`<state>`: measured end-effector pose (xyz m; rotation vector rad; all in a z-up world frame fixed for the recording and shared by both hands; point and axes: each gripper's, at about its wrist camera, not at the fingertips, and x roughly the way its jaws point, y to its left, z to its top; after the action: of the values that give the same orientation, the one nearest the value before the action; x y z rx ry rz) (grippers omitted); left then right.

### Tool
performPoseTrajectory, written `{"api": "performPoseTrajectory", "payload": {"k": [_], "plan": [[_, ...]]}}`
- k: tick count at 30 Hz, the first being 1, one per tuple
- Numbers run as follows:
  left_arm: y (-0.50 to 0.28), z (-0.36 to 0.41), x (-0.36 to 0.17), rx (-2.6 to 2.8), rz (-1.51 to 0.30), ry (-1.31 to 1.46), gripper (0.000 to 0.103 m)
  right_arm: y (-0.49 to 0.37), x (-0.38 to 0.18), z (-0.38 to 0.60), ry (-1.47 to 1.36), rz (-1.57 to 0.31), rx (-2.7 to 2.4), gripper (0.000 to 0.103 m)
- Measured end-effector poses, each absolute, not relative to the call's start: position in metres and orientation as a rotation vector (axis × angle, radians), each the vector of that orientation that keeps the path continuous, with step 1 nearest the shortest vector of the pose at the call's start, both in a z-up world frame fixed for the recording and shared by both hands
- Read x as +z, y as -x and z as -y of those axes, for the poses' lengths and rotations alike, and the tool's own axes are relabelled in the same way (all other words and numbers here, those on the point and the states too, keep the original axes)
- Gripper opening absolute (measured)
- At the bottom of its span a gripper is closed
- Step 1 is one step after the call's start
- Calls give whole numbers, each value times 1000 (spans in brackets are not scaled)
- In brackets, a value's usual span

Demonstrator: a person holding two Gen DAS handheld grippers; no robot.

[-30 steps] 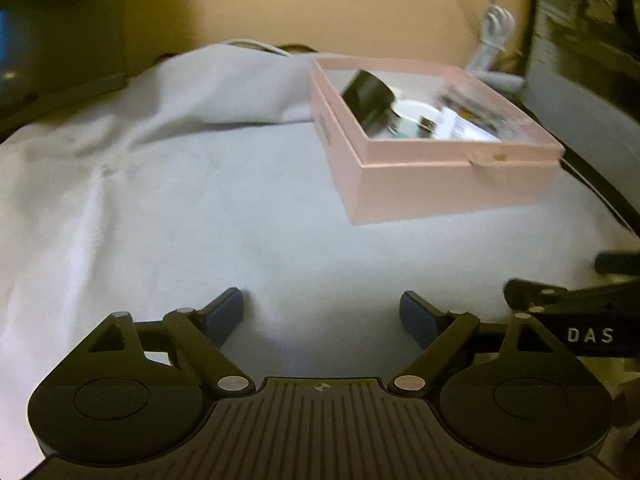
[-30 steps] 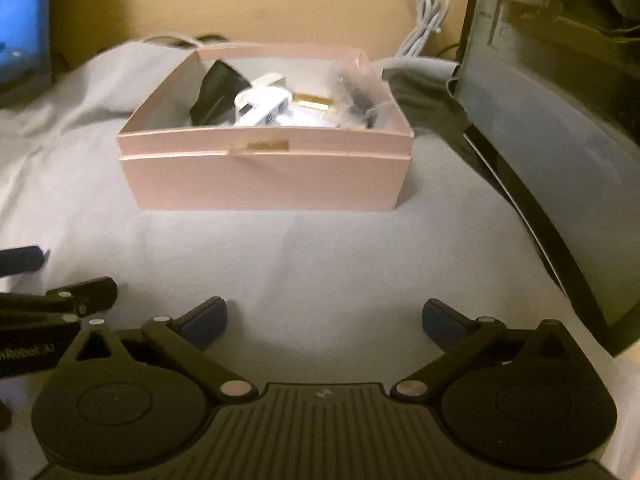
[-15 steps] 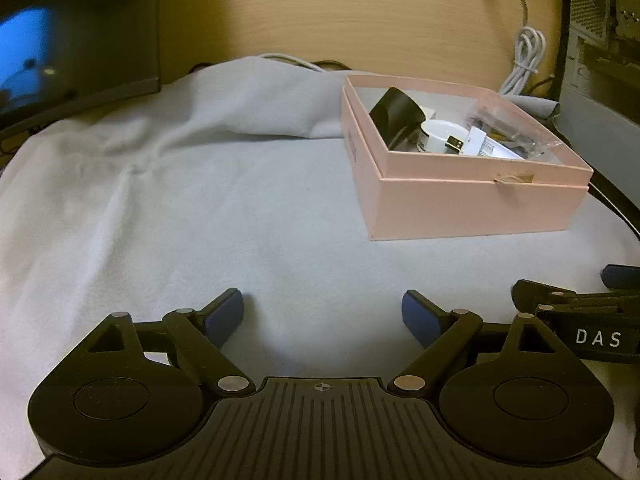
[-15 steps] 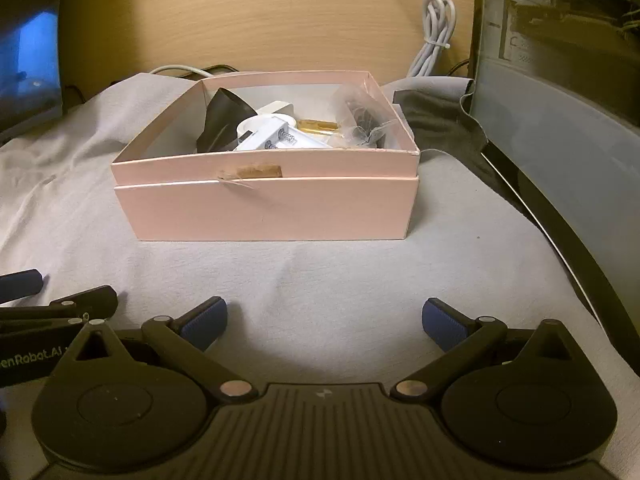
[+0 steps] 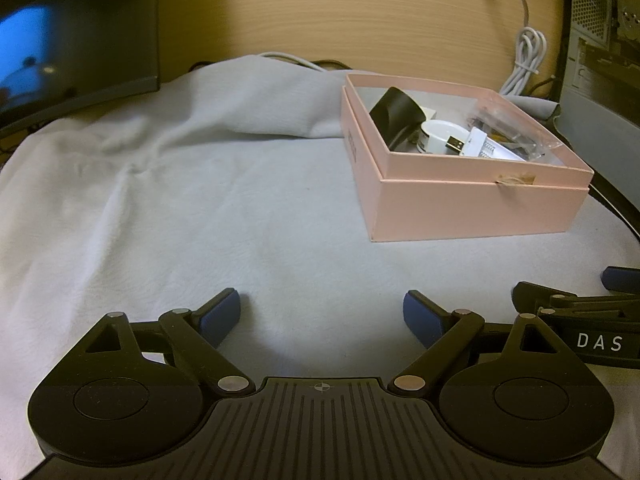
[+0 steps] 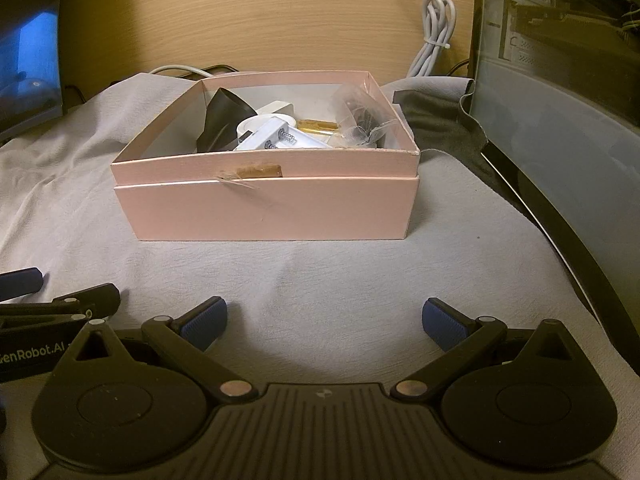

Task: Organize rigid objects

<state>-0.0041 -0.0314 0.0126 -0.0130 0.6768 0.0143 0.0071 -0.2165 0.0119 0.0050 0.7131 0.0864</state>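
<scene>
— What is in front of you?

— One pale pink cardboard box (image 6: 272, 212) with square corners and matte walls, open at the top, standing on a soft, wrinkled grey cloth (image 5: 200, 200). It sits at the centre of my right view and in the upper right of my left view. A scrap of brown tape (image 6: 258, 171) and a small tear mark its near rim.

— And inside it?

— A jumble: one glossy black cone-shaped piece (image 6: 224, 122) leaning at the left, one round white ring-like part (image 5: 442, 132), one white plastic block with small metal springs (image 6: 280, 140), one gold-tipped plug (image 5: 456, 145), and one crinkled clear plastic bag (image 6: 360, 116) at the right. Some of it is hidden by the near wall.

— Your tongs?

— Two. My left gripper (image 5: 322, 312) hangs open over bare cloth at the bottom of its view, blue ribbed pads wide apart, nothing between them. My right gripper (image 6: 324, 320) is open too, empty, well short of the box.

— Anything around?

— A wooden panel (image 6: 280, 20) behind, one bundled white cable (image 6: 434, 36) at the upper right, one dark screen with a blue glow (image 5: 60, 40) at the upper left, and one dark smooth case with a grille (image 6: 560, 80) filling the right edge, close beside the box.
</scene>
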Motion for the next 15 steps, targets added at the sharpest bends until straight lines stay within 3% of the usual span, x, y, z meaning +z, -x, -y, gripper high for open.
{"api": "performPoseTrajectory", "payload": {"k": [15], "plan": [[4, 32, 13, 13, -676, 14, 93, -7, 12, 217, -5, -713, 87, 103]]}}
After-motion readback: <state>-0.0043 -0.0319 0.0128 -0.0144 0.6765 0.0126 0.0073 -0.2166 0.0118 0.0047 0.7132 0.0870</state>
